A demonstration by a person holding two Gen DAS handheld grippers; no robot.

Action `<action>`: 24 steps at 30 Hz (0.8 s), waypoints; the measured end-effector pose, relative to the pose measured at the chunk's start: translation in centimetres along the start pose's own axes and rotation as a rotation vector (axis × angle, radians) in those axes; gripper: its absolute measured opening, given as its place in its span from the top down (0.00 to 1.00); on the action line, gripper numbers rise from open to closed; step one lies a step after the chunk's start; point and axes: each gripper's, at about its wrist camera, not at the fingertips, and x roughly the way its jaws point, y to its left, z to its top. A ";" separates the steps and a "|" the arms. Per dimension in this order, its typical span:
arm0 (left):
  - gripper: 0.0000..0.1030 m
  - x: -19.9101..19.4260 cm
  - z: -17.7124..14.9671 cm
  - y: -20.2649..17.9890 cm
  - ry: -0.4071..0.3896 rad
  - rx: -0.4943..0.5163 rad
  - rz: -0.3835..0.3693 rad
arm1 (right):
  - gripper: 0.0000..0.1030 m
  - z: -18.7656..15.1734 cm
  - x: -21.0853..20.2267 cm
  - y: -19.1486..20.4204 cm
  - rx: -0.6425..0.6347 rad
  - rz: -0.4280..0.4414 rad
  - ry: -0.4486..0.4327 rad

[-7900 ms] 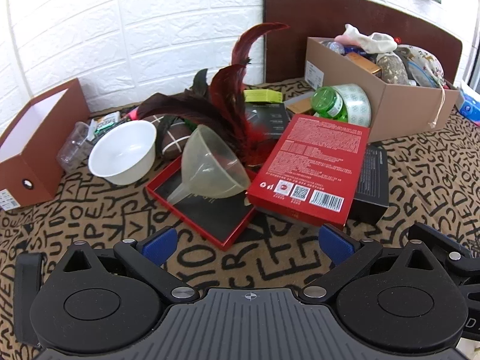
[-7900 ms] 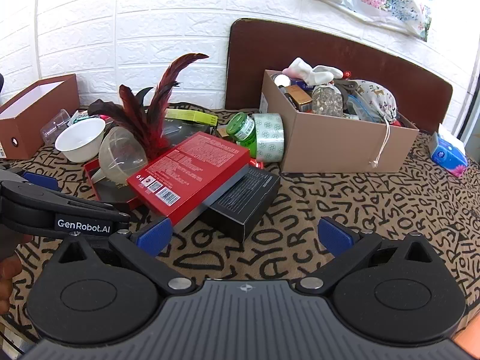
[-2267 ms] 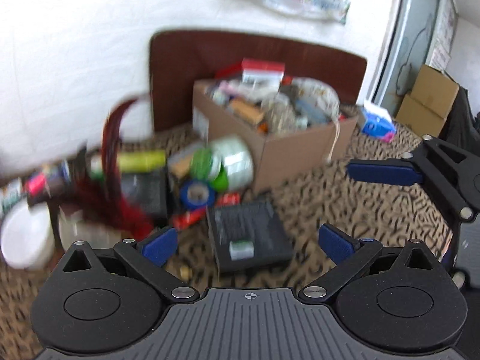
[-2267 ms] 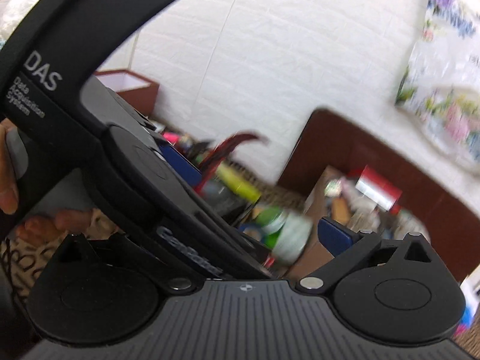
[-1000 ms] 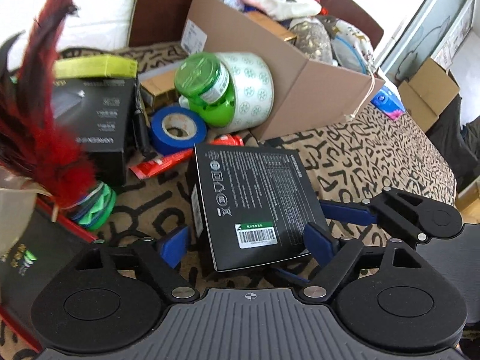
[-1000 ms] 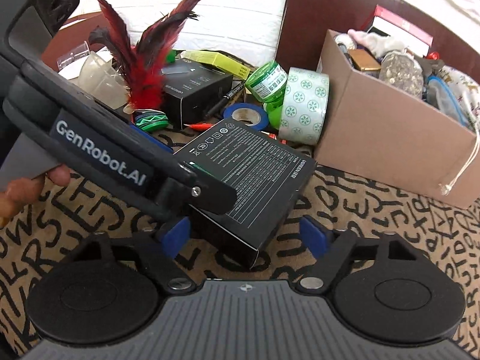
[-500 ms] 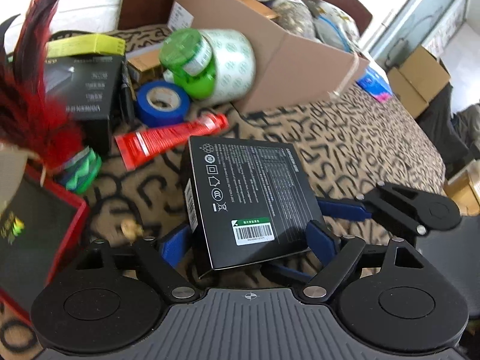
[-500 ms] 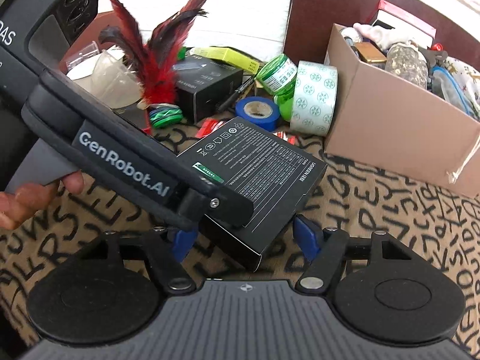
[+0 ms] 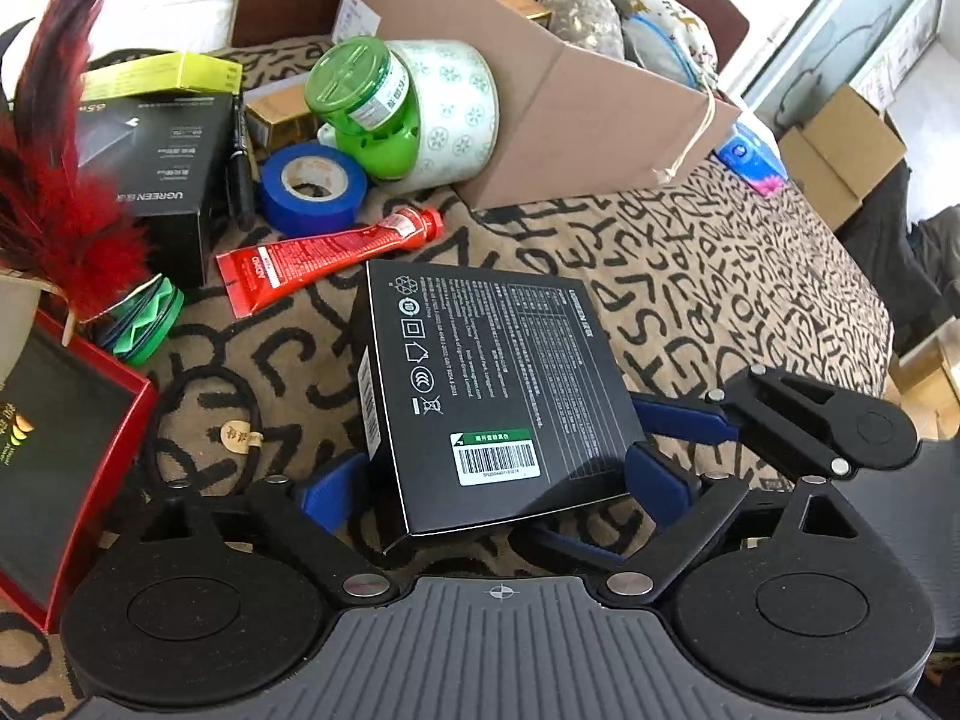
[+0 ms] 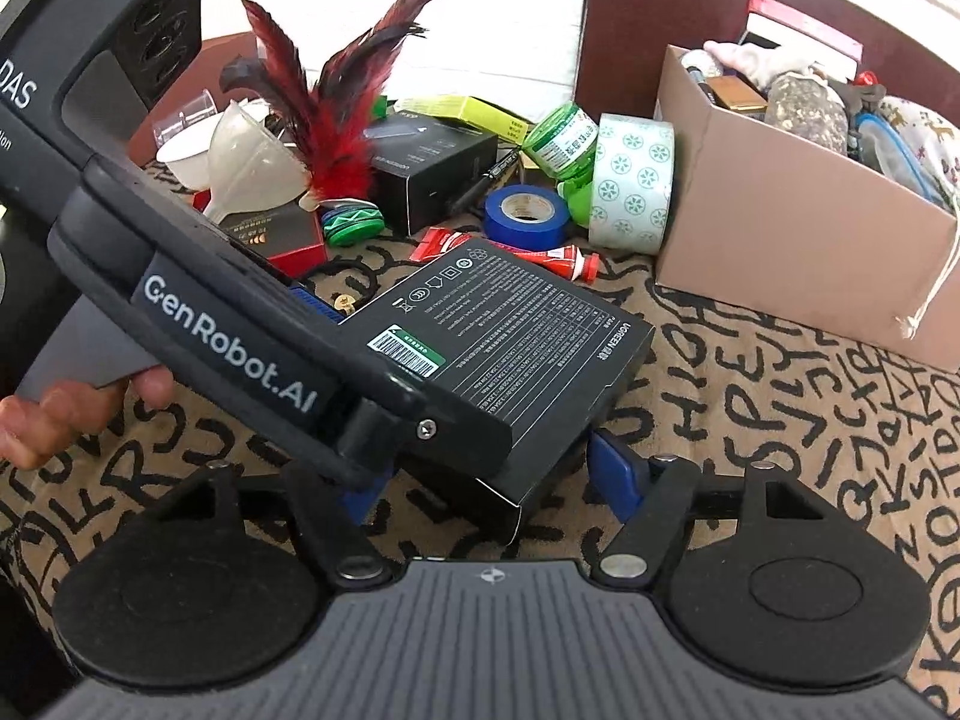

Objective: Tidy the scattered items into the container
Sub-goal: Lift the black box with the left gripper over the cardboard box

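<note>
We have the black box at frame center, lifted and tilted off the cloth. Left gripper jaws have just been opening, box between them, pads flanking its near edge, so no squeeze. Right gripper straddles the near corner; grip we cannot tell. Since a second ago the red tube is uncovered. Carton upper right, next drop target.

The left gripper was matte black with a ribbed grey centre plate; two round black discs flanked it; silver screws marked the linkage pivots; its fingers wore blue pads; the right gripper matched; white "GenRobot.AI" lettering ran along one black housing.
</note>
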 end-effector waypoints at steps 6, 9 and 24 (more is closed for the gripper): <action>0.13 -0.1 0.2 -0.8 0.000 0.017 0.040 | 0.28 -0.1 -0.1 0.1 0.006 -0.009 -0.015; 0.17 -0.8 0.0 -1.5 -0.004 0.033 0.041 | 0.28 -0.3 -0.7 0.0 0.012 0.000 -0.018; 0.18 -4.0 5.0 -10.3 -0.117 0.116 0.010 | 0.28 1.8 -8.2 -4.3 0.013 -0.077 -0.106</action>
